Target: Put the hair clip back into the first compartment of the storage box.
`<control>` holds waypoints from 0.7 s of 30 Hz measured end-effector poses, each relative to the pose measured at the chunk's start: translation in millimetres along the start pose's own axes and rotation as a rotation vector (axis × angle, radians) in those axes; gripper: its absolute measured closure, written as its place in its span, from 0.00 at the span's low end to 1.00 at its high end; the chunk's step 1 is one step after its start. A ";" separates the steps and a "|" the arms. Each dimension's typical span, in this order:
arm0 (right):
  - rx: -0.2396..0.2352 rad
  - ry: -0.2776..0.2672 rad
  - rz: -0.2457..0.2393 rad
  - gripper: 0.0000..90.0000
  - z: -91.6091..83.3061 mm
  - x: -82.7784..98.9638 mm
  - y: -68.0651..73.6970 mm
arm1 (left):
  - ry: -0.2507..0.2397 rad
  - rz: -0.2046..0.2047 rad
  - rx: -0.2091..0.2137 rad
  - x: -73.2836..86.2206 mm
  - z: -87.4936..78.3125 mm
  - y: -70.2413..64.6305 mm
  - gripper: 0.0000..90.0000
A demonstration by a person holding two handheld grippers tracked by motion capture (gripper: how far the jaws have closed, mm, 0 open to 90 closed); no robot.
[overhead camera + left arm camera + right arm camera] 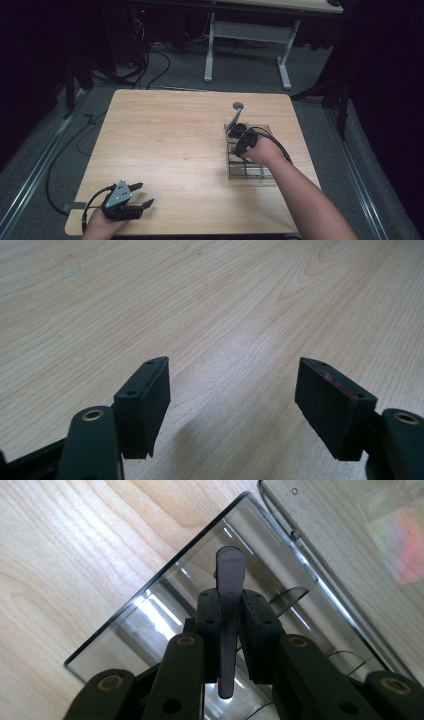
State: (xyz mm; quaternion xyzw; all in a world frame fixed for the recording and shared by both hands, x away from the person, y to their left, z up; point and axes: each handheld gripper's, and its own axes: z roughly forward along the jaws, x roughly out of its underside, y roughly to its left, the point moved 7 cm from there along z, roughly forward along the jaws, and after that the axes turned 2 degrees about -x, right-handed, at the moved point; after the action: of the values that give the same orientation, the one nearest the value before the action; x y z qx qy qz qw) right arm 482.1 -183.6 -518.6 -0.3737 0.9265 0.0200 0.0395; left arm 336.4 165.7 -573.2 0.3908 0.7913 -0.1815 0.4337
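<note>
Right gripper (230, 625) is clamped on a flat grey plastic utensil handle (229, 585). Jaws pinch it from both sides, pads tight on the flat faces. In the right gripper view the handle runs straight along the jaw axis: rounded end sticks out past the fingertips, the other end runs back between the jaw arms toward the gripper body.

High view: the right gripper (239, 134) sits over the far end of a clear smoked-acrylic compartment tray (250, 172) on the right half of the light wooden table (165, 145). The utensil (235, 116) pokes up and away from the gripper, tilted, with a small round grey head at the far tip, out beyond the tray's far edge. Can't tell if that head touches the tabletop.

Under the jaws in the right gripper view: the tray's (125, 645) tinted wall and a divider, with its corner over bare wood. Handle is above the tray; contact with it not discernible.

Left gripper (134, 196) rests at the near left corner of the table, well apart from the tray. Jaws spread wide, nothing between the pads (145, 405), just wood grain beneath.
</note>
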 end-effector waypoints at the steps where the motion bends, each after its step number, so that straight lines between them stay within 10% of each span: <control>1: 0.001 0.001 -0.005 0.88 0.8 -0.9 -0.8 | 0.001 0.001 0.000 0.0 0.0 0.0 0.34; 21: 0.000 0.015 -0.005 0.88 19.3 -8.4 -5.3 | 0.001 0.001 0.003 0.0 0.1 -0.1 0.34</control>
State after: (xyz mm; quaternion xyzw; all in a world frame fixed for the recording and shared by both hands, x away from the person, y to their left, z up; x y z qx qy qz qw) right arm 493.0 -180.3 -537.2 -0.3761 0.9259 0.0172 0.0325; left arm 336.3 165.6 -573.3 0.3920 0.7911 -0.1821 0.4328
